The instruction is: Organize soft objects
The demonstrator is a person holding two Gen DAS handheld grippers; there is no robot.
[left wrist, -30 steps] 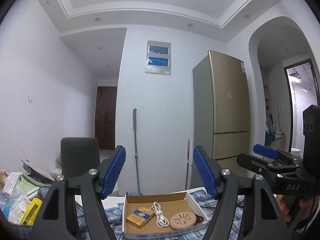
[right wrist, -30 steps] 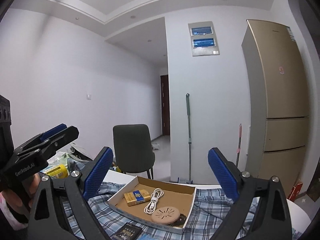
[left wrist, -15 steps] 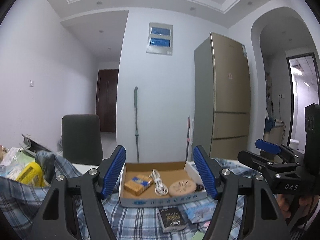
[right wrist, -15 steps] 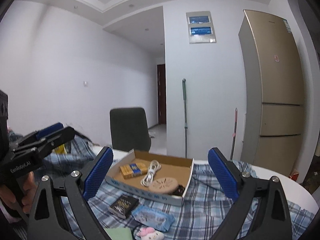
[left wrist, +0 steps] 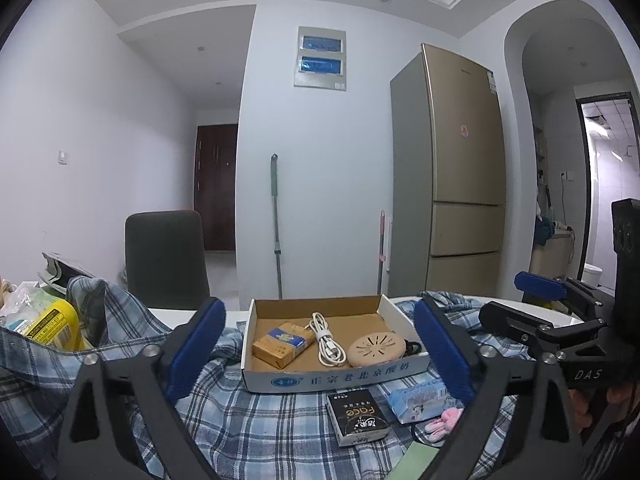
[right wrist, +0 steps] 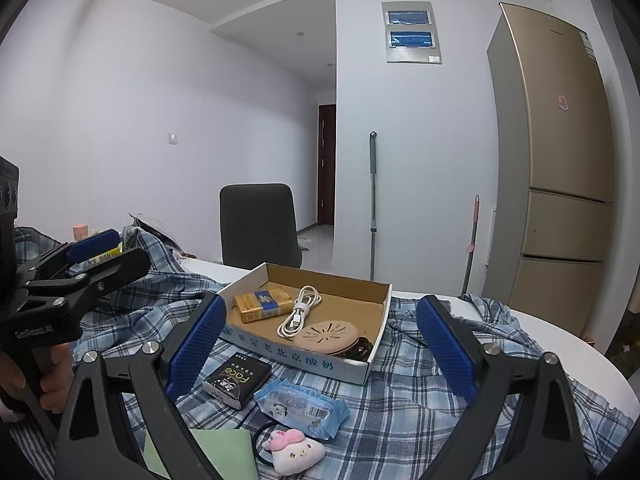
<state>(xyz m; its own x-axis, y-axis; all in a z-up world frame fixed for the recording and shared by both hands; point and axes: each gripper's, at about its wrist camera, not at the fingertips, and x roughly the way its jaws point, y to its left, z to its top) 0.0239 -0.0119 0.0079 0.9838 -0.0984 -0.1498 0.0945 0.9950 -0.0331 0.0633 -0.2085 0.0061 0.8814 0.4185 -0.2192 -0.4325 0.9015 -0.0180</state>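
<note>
A blue plaid shirt (left wrist: 248,412) (right wrist: 400,408) lies spread over the table. On it sit a blue tissue pack (right wrist: 302,402) (left wrist: 416,396), a small white plush with a pink bow (right wrist: 294,454) (left wrist: 444,424) and a black hair tie (right wrist: 260,440). My left gripper (left wrist: 320,352) is open and empty, above the shirt, facing the cardboard box (left wrist: 336,376). My right gripper (right wrist: 320,344) is open and empty, above the tissue pack. Each gripper shows in the other's view, the right one (left wrist: 540,300) and the left one (right wrist: 96,252).
The cardboard box (right wrist: 304,356) holds a yellow pack (right wrist: 262,302), a white cable (right wrist: 300,316) and a tan round disc (right wrist: 326,334). A black "Face" box (right wrist: 238,378) and a green sheet (right wrist: 212,452) lie on the shirt. Clutter (left wrist: 44,320) sits left; a dark chair (left wrist: 164,256) stands behind.
Both grippers have tilted down and lowered toward the table, bringing the shirt, tissue pack, plush and black box into view. Both stay open.
</note>
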